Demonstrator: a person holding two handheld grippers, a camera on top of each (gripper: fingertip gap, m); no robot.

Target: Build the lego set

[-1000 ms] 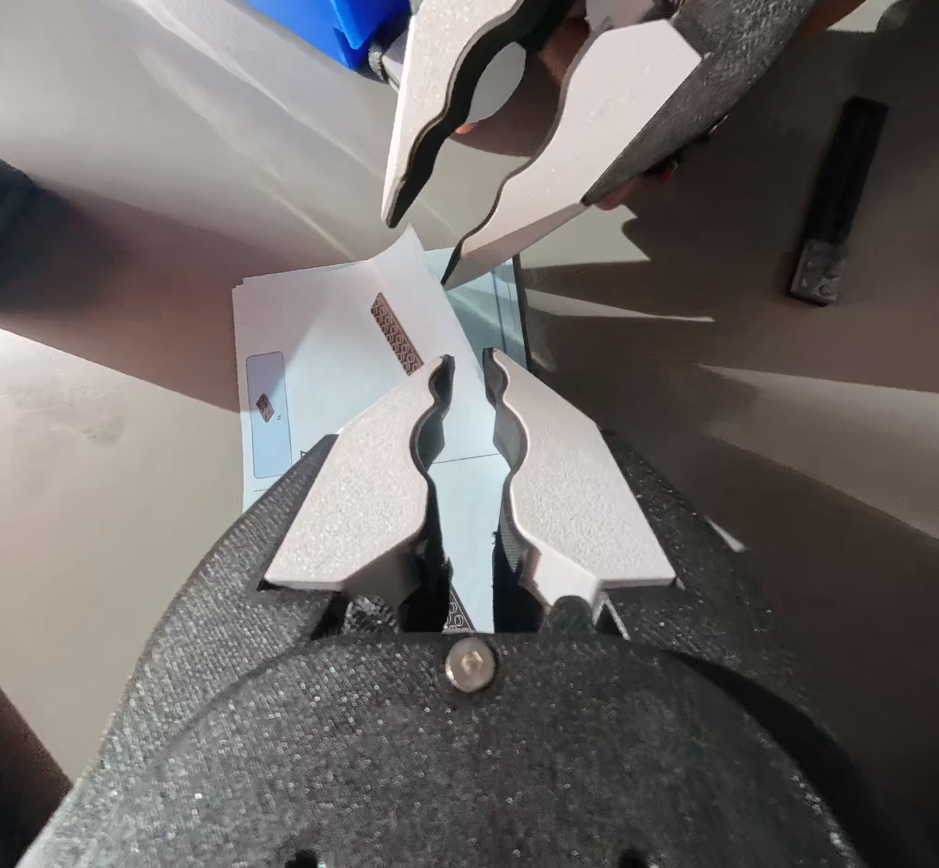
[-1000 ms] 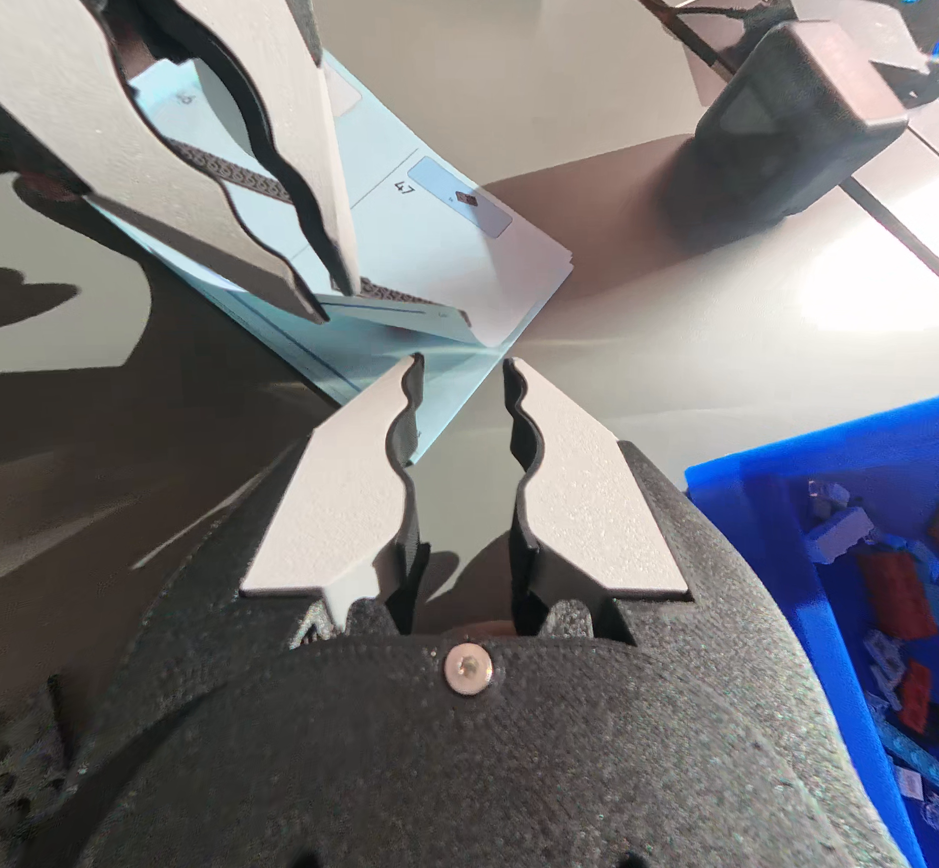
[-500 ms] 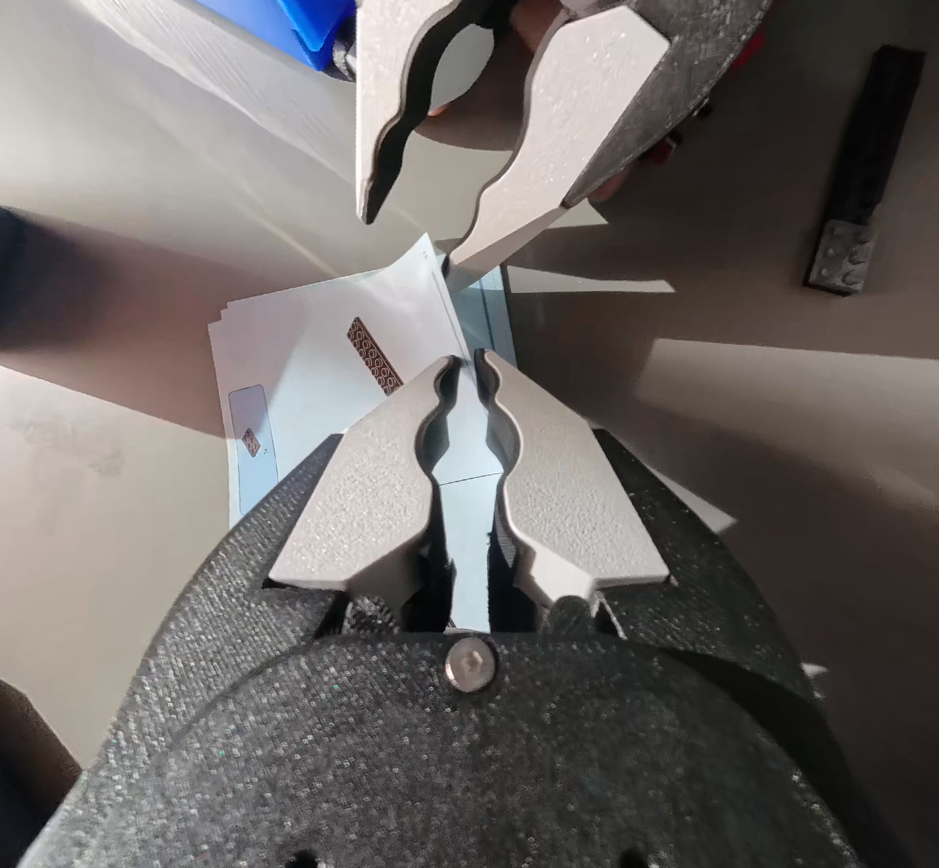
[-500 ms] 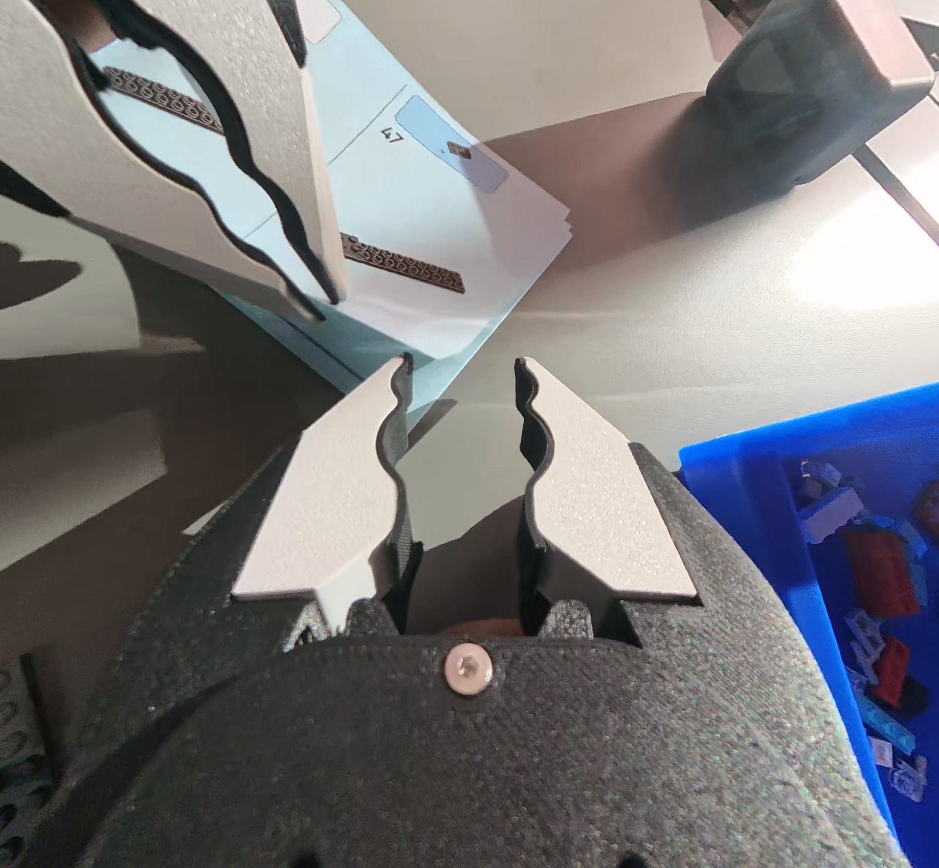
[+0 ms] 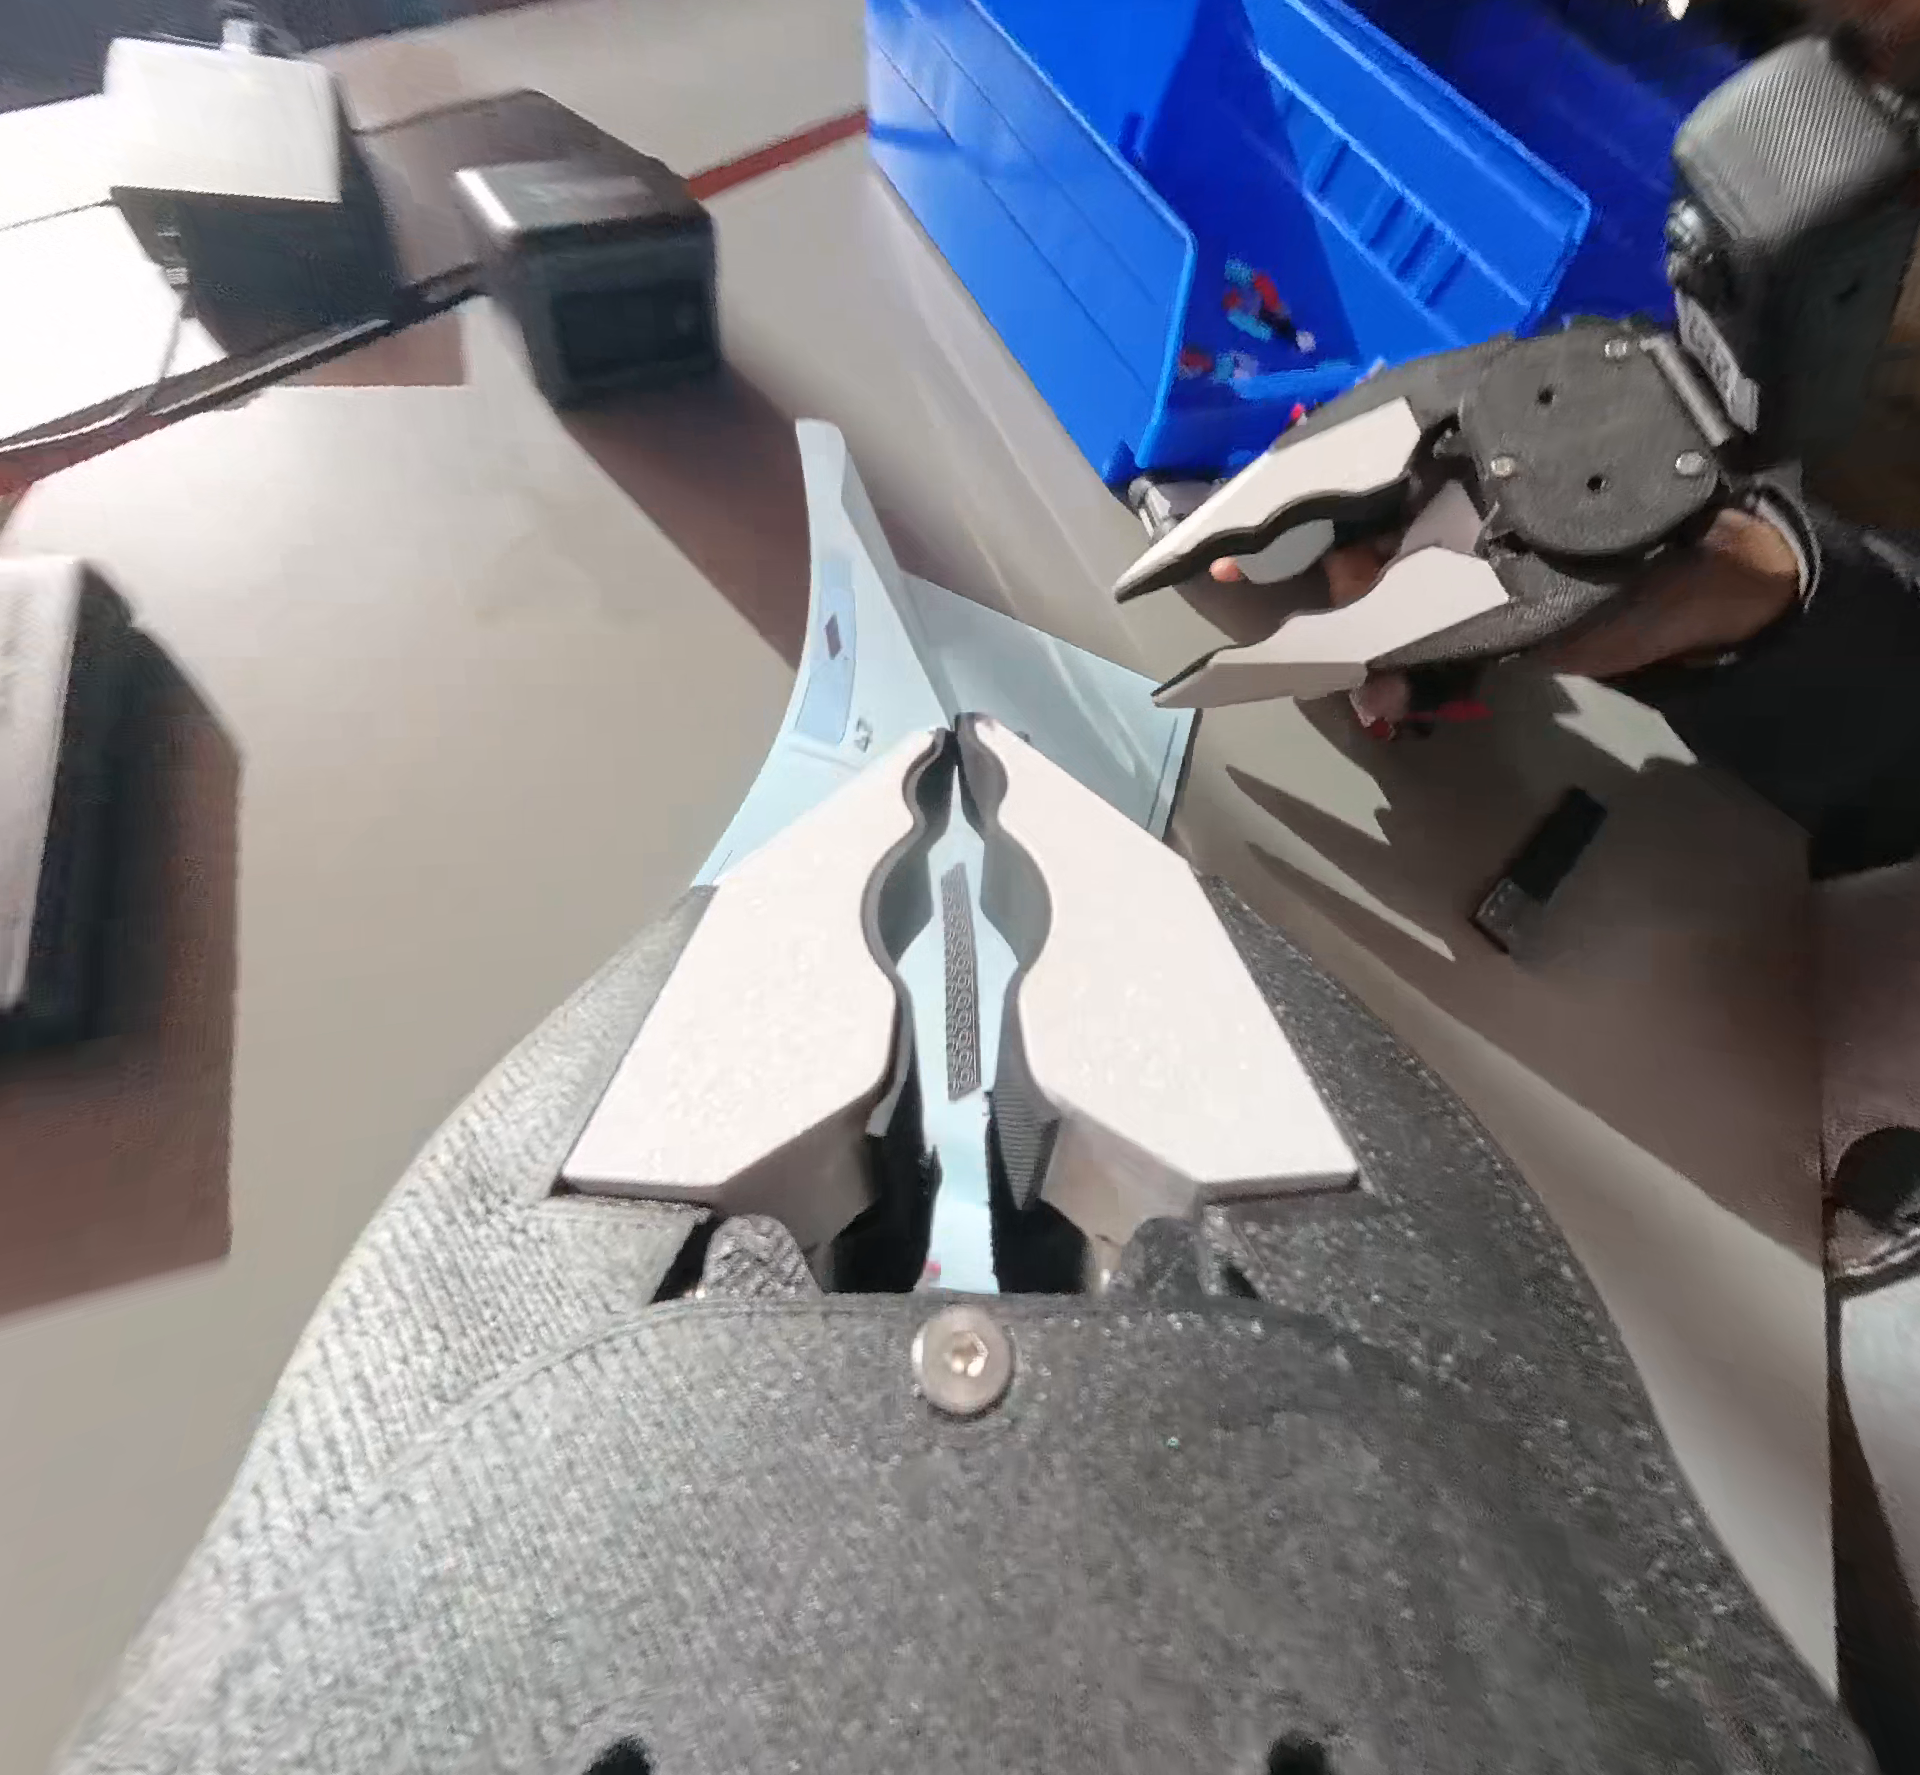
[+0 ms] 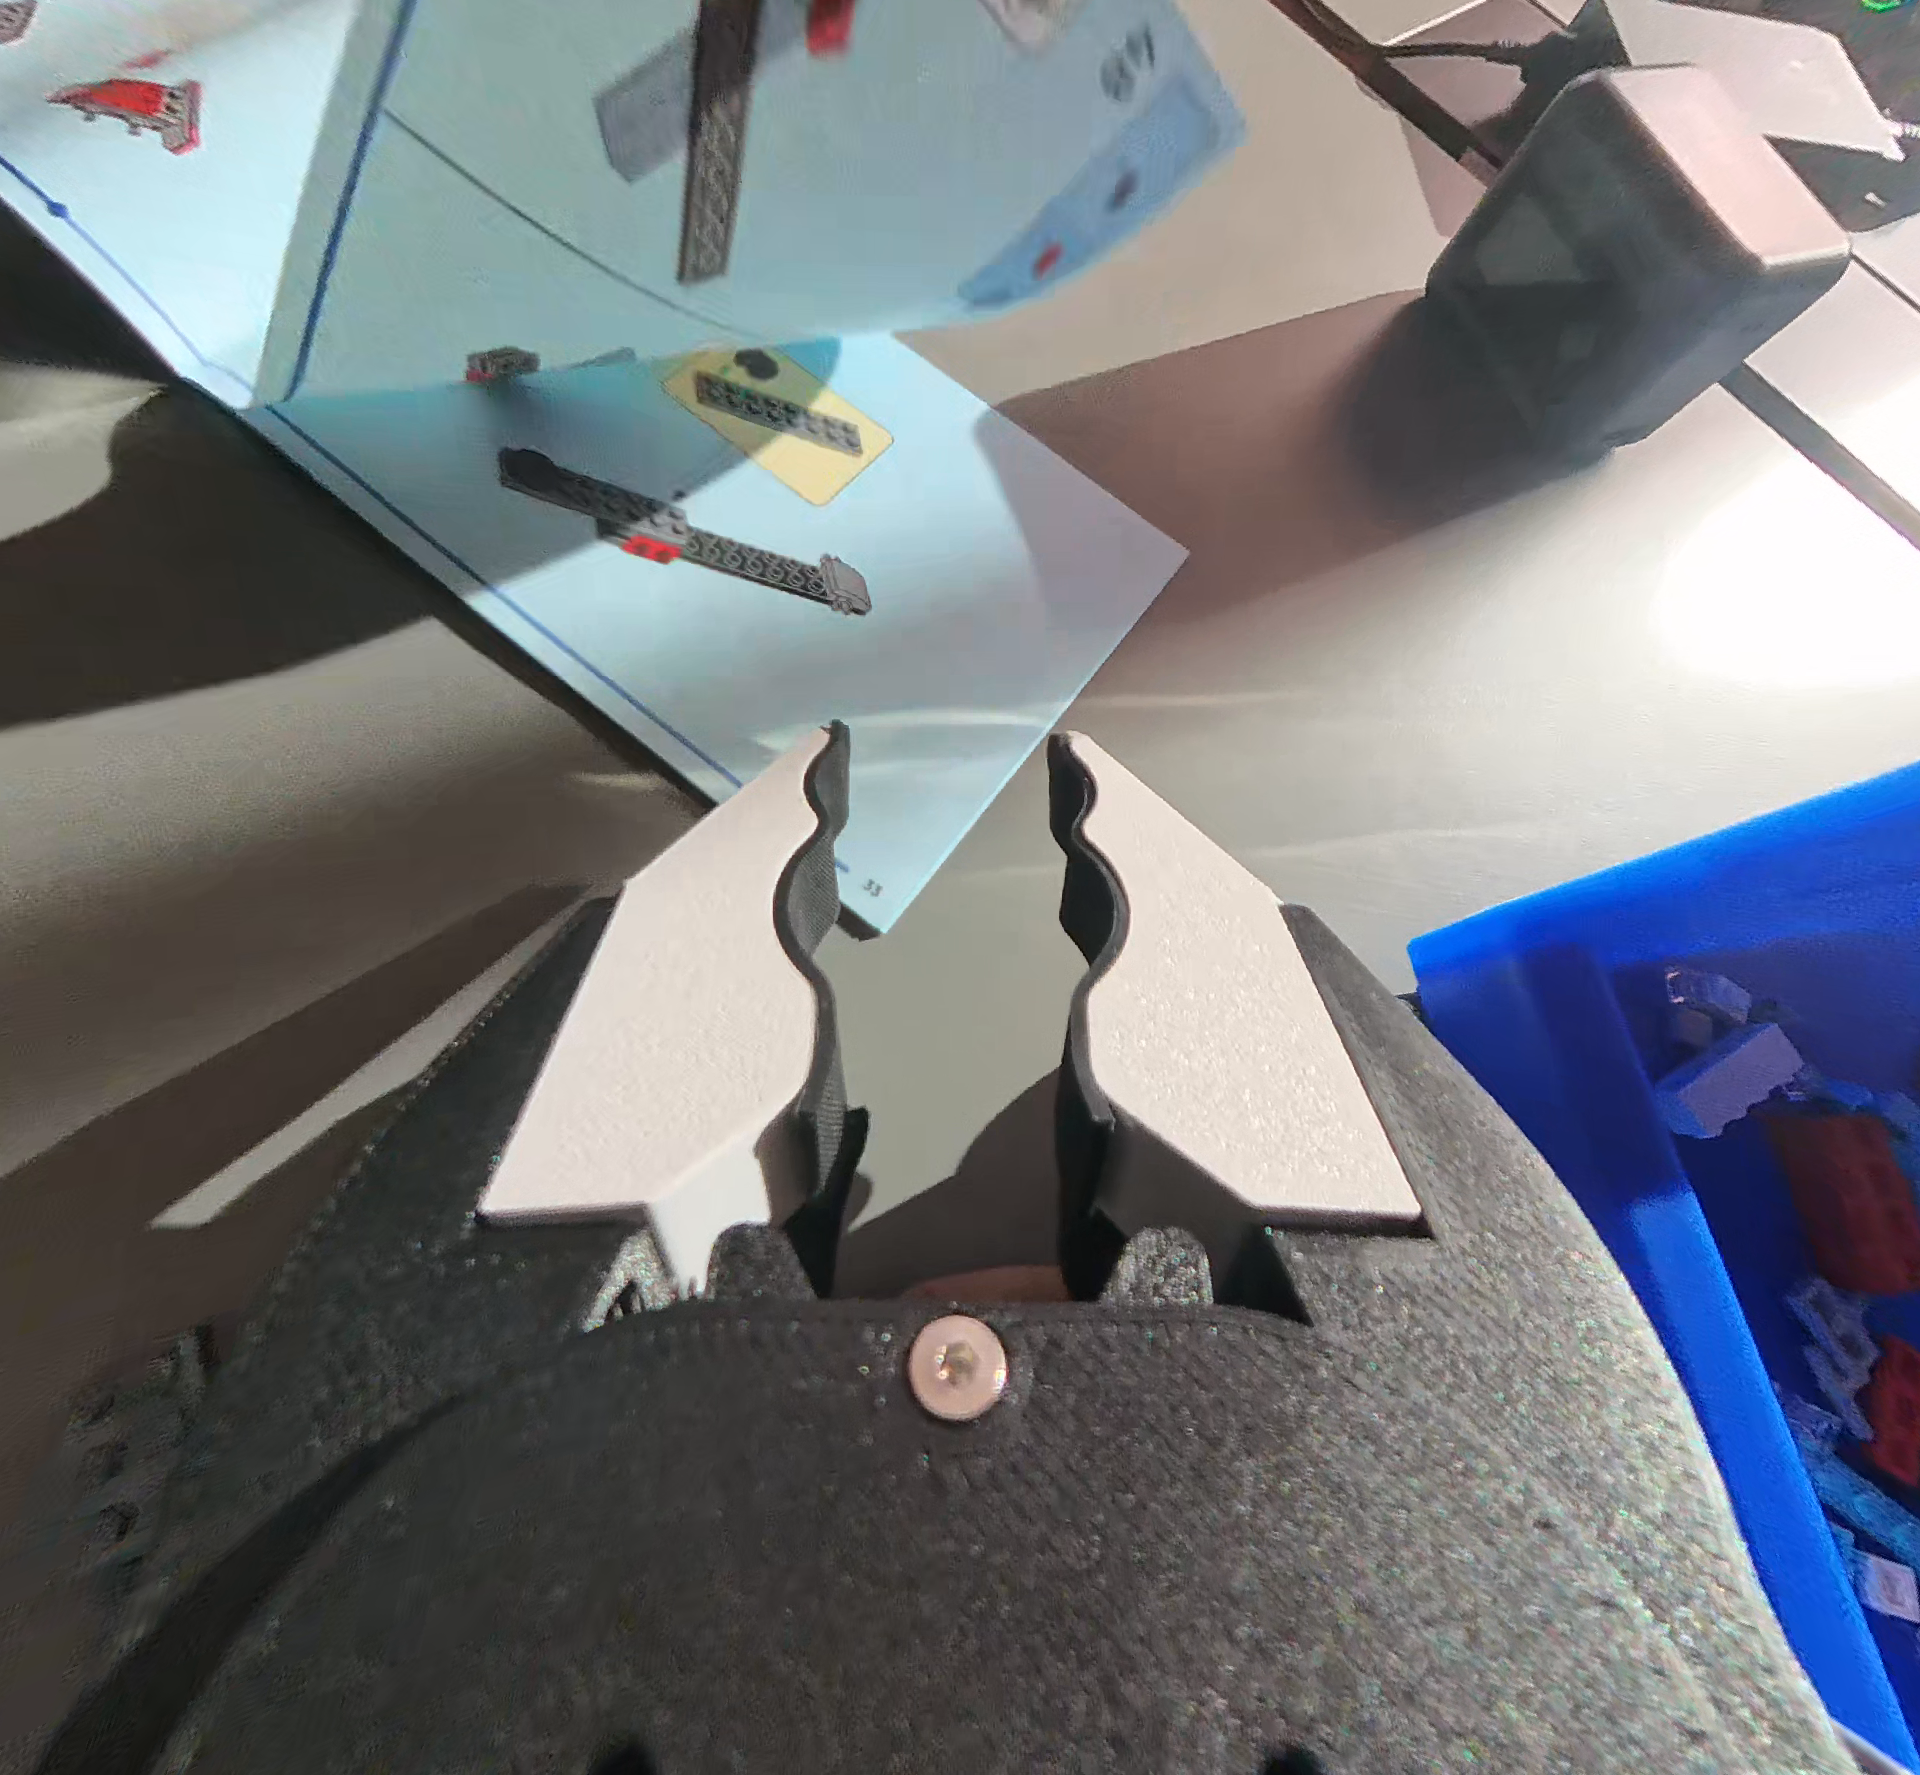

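— Left wrist view first: what are the fingers doing?

— The left gripper (image 5: 958, 746) has its tips pinched together on a page of the pale blue instruction booklet (image 5: 847, 629), which curves up from the middle of the frame. A printed picture of a long studded piece shows in the gap lower down between the fingers.

— And the other one?

— The right gripper (image 5: 1143, 639) sits at centre right of that frame, held by a person's hand (image 5: 1662, 603), its fingers spread apart with nothing between them. In the right wrist view the same gripper (image 6: 945, 749) is at frame centre, fingers parted over the worktop (image 6: 1351, 686), empty.

— Where is the booklet there?

— It lies open in the upper left and centre of the frame (image 6: 831, 582), one page lifted and bent over the flat page below. Its near corner comes just beside the left finger's tip.

— The lego itself?

— Loose pieces (image 6: 1829, 1195) lie in the blue bin (image 6: 1538, 1050) at lower right of the right wrist view; the same bin (image 5: 1039, 167) is at upper centre of the left wrist view. A long black lego plate (image 5: 1538, 868) lies alone on the worktop, right of centre, below the right gripper.

— Anything else?

— A dark boxy device (image 6: 1600, 271) with a cable, upper right of the right wrist view.
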